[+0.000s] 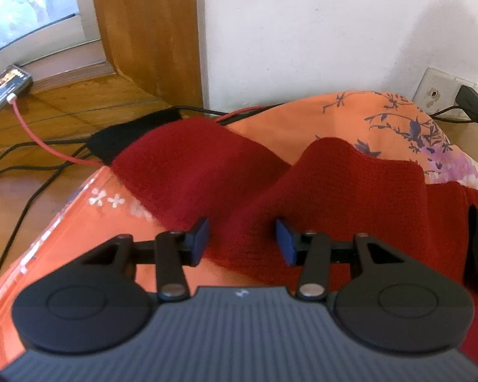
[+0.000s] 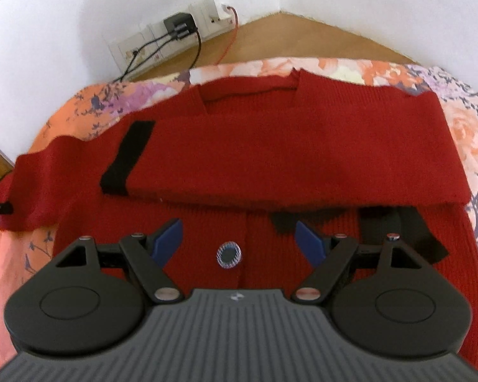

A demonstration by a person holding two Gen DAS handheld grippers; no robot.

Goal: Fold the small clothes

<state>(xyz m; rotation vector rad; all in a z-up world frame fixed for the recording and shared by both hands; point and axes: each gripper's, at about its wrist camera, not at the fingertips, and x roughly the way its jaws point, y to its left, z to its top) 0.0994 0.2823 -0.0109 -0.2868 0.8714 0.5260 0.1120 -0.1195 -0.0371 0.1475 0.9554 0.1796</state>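
A dark red knitted cardigan (image 2: pixel 286 146) with black trim lies on an orange floral cloth (image 2: pixel 462 127). One sleeve is folded across its chest, its black cuff (image 2: pixel 127 159) at the left. A round button (image 2: pixel 228 253) shows on the front. In the left wrist view the other sleeve (image 1: pixel 207 172) runs away to the left, its black cuff (image 1: pixel 133 133) at the far end. My left gripper (image 1: pixel 242 238) is open, its pads either side of a raised fold of the red knit. My right gripper (image 2: pixel 239 238) is open and empty just above the cardigan's front.
A wooden floor (image 1: pixel 16 197) and a white wall (image 1: pixel 302 31) surround the cloth. Black and red cables (image 1: pixel 41 146) run to a phone (image 1: pixel 6 89) at the left. Wall sockets with a black charger (image 2: pixel 178 25) sit behind the cloth.
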